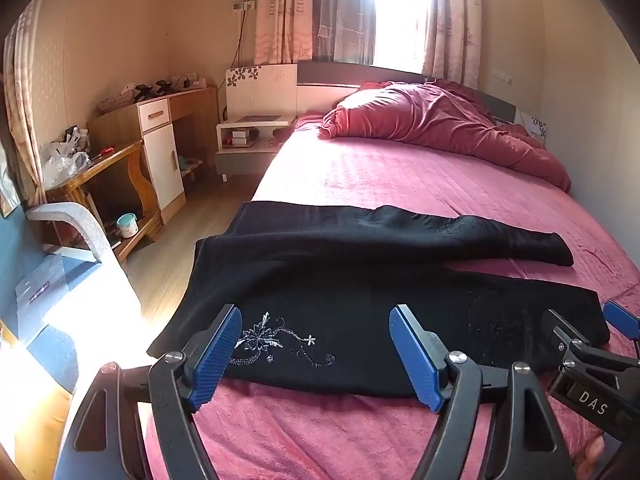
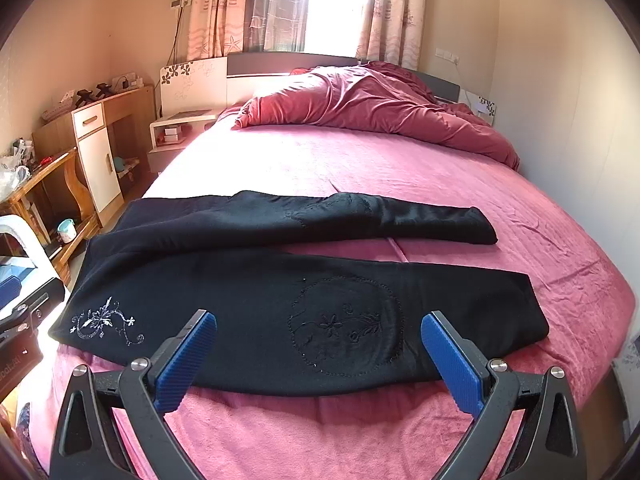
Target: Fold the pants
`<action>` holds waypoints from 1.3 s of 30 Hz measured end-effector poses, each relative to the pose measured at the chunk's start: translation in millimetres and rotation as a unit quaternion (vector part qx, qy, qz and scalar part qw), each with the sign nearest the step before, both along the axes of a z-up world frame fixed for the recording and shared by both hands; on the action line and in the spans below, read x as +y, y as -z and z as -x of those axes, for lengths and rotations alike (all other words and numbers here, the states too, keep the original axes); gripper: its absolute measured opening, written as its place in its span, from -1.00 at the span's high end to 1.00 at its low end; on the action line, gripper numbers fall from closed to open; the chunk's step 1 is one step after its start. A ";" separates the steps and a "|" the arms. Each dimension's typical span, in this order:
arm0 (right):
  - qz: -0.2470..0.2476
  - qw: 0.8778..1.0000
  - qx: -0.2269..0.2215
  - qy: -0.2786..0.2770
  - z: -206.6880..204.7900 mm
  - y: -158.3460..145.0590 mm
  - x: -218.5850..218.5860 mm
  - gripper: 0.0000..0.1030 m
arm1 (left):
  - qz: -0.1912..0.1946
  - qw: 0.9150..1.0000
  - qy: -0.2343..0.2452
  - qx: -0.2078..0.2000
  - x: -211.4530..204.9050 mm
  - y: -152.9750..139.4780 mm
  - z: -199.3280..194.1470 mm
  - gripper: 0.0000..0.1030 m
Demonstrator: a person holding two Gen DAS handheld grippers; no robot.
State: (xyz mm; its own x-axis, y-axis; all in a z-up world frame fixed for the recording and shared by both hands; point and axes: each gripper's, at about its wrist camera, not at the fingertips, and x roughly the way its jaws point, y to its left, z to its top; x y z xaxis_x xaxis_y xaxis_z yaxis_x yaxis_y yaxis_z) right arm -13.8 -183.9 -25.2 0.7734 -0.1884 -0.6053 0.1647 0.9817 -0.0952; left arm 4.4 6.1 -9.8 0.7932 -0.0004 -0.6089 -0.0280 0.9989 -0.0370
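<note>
Right now the black pants (image 2: pixel 280 312) are lying flat on the pink bed sheet (image 2: pixel 400 168), close to the near edge of the bed. The two legs are spreading apart, both pointing to the right. The near leg is showing a stitched flower ring (image 2: pixel 346 328) in black thread. The waist end is sitting at the left edge of the bed, with a small white flower pattern (image 2: pixel 106 322) on it.

I am holding my right gripper (image 2: pixel 320 360) just over the near edge of the pants. Its blue pads are standing wide apart and are gripping nothing. My left gripper (image 1: pixel 316 354) is hanging over the waist end, by the white flower. Its blue pads are wide apart too, with nothing held between them.

Farther back, a red blanket (image 2: pixel 380 108) is lying bunched up at the head of the bed. A wooden desk (image 1: pixel 160 136) is standing by the left wall, and sunlight is coming in between the curtains (image 1: pixel 400 12).
</note>
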 end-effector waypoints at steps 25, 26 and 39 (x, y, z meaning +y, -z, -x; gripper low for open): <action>0.003 1.000 0.001 0.000 3.1 1.6 -0.3 -1.00 | 0.001 1.000 -0.001 0.011 -1.4 6.6 -0.4 -0.52; 0.003 1.000 0.001 0.000 3.0 1.7 -0.3 -1.00 | 0.001 1.000 -0.001 0.011 -1.3 7.0 -0.3 -0.52; 0.010 1.000 -0.001 -0.004 5.2 3.5 0.0 -1.00 | 0.005 1.000 0.001 0.014 -0.7 6.8 0.5 -0.52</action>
State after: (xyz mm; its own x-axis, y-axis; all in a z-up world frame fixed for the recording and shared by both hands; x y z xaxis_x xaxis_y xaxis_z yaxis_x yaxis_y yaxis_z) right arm -19.0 -183.9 -28.7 0.7763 -0.1946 -0.5995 0.1575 0.9809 -0.1145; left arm 4.0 5.4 -16.7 0.7761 -0.0077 -0.6306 -0.0280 0.9985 -0.0468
